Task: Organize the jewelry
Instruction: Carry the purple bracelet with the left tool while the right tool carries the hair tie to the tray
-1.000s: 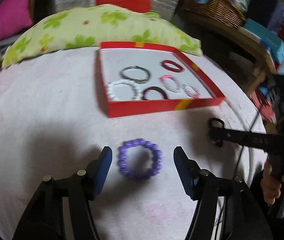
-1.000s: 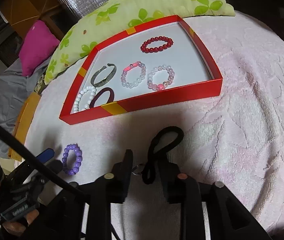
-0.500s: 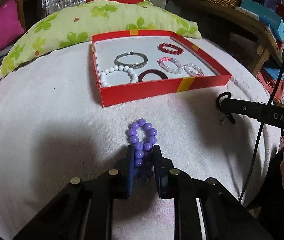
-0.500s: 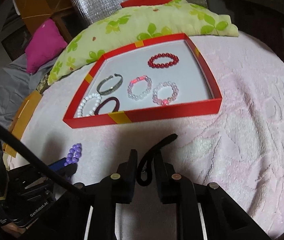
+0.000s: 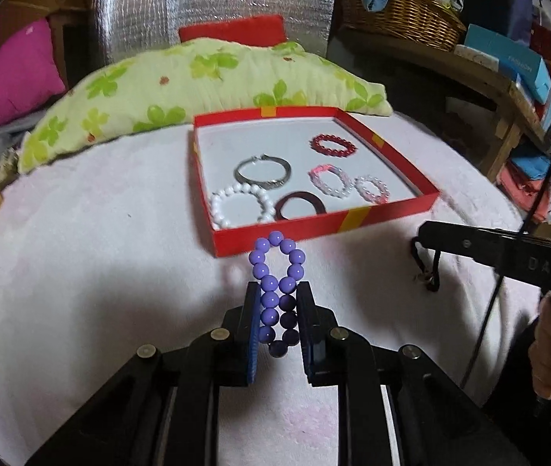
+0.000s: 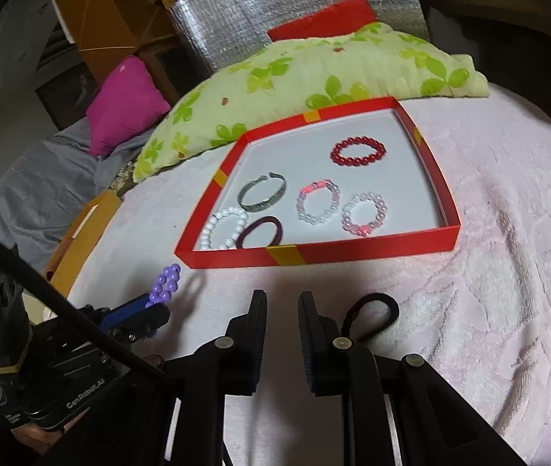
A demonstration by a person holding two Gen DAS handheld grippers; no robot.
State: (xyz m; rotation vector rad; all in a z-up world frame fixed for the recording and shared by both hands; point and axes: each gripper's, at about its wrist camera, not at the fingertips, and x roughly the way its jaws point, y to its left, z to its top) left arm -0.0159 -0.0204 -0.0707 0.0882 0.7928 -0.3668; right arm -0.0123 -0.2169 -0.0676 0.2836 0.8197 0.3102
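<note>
Left wrist view: the left gripper [image 5: 277, 320] pinches the purple bead bracelet [image 5: 278, 291] flat, lifted just before the red tray [image 5: 326, 225], probably for dropping in.

Right wrist view: the right gripper [image 6: 282, 334], jaws slightly apart, holds nothing; the black hair tie [image 6: 370, 312] lies beside it on the bed.

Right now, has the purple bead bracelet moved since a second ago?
Yes. The purple bead bracelet, then flat on the pink blanket, is now pinched in the left tool and lifted, nearer the red tray's front wall.
</note>
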